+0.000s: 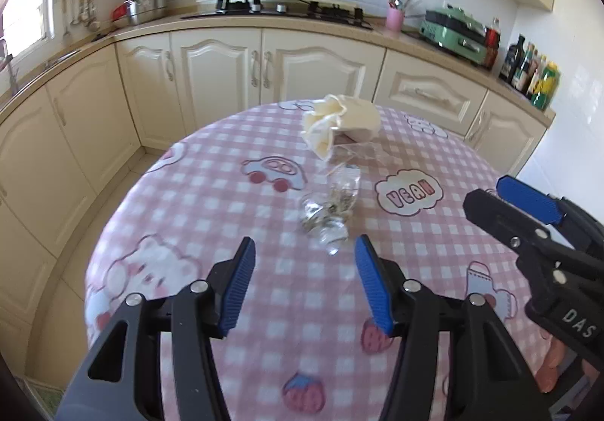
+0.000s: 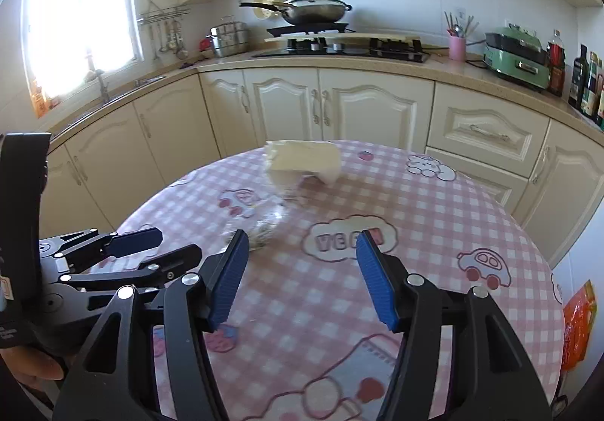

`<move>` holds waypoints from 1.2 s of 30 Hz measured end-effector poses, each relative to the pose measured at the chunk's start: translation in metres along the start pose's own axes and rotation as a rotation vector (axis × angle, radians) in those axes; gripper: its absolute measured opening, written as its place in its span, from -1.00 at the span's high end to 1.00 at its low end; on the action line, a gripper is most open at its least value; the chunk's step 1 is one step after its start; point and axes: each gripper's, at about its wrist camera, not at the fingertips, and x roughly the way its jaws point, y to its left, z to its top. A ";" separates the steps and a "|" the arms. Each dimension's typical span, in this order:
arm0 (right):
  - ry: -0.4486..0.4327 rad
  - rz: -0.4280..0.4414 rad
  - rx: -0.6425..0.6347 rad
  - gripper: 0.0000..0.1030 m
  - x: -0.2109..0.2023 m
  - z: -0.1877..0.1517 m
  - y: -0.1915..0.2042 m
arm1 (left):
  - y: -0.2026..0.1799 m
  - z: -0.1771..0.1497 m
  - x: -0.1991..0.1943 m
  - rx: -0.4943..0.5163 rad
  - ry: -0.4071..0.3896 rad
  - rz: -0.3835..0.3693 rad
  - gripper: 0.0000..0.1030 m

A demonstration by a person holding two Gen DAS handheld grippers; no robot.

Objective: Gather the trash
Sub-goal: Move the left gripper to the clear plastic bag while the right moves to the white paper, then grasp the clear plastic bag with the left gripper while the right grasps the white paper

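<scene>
Hovering over the checked table (image 1: 211, 164), the left gripper (image 1: 304, 262) and right gripper (image 2: 302, 255) both stand spread and empty, likely readied for a pickup. Just ahead of the left fingertips lies a crumpled clear wrapper (image 1: 332, 209); beyond it sits a cream bag (image 1: 341, 119), mouth agape.

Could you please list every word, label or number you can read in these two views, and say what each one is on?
"VEAN": in a cloud-shaped print on the pink checked tablecloth; the right wrist view hides part of it.
"DAS": white letters on the right gripper.
Labels on the bottles at the counter's right end: too small and blurred to read.
Orange packet beside the table: print unreadable.
</scene>
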 end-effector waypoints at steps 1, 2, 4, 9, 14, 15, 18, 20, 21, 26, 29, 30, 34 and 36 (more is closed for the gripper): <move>0.005 0.000 0.011 -0.10 0.005 0.000 -0.006 | -0.004 0.003 0.009 0.007 0.013 0.006 -0.05; 0.011 0.001 0.020 -0.10 0.009 -0.001 -0.012 | -0.006 0.007 0.020 0.013 0.026 0.007 -0.05; 0.024 0.006 0.032 -0.10 0.014 -0.001 -0.015 | -0.007 0.012 0.031 0.020 0.032 0.012 -0.05; 0.045 0.004 0.045 -0.13 0.031 0.003 -0.020 | -0.016 0.023 0.058 0.059 0.057 0.038 0.00; 0.059 0.014 0.057 -0.13 0.039 0.008 -0.016 | -0.013 0.022 0.058 0.091 0.046 0.030 0.21; 0.056 0.015 0.057 -0.13 0.040 0.009 -0.014 | -0.009 0.021 0.054 0.091 0.040 0.024 0.21; 0.048 0.018 0.048 -0.15 0.042 0.016 -0.007 | 0.009 0.018 0.036 0.068 0.004 0.017 0.21; 0.040 0.016 0.037 -0.17 0.045 0.021 0.001 | 0.027 0.019 0.025 0.031 -0.028 0.050 0.21; 0.037 0.015 0.033 -0.17 0.047 0.023 0.005 | 0.040 0.020 0.019 -0.002 -0.047 0.084 0.21; 0.012 -0.011 0.024 -0.18 0.065 0.035 0.026 | 0.086 0.028 0.005 -0.120 -0.110 0.200 0.21; -0.021 -0.066 0.024 -0.18 0.078 0.045 0.035 | 0.100 0.031 0.007 -0.149 -0.116 0.203 0.21; -0.022 -0.079 0.026 -0.18 0.085 0.048 0.037 | 0.102 0.033 0.008 -0.153 -0.115 0.196 0.21; 0.018 -0.123 0.037 -0.14 0.110 0.055 0.035 | 0.104 0.032 0.016 -0.154 -0.103 0.168 0.21; 0.054 -0.119 0.050 0.23 0.119 0.053 0.030 | 0.104 0.032 0.019 -0.150 -0.096 0.149 0.21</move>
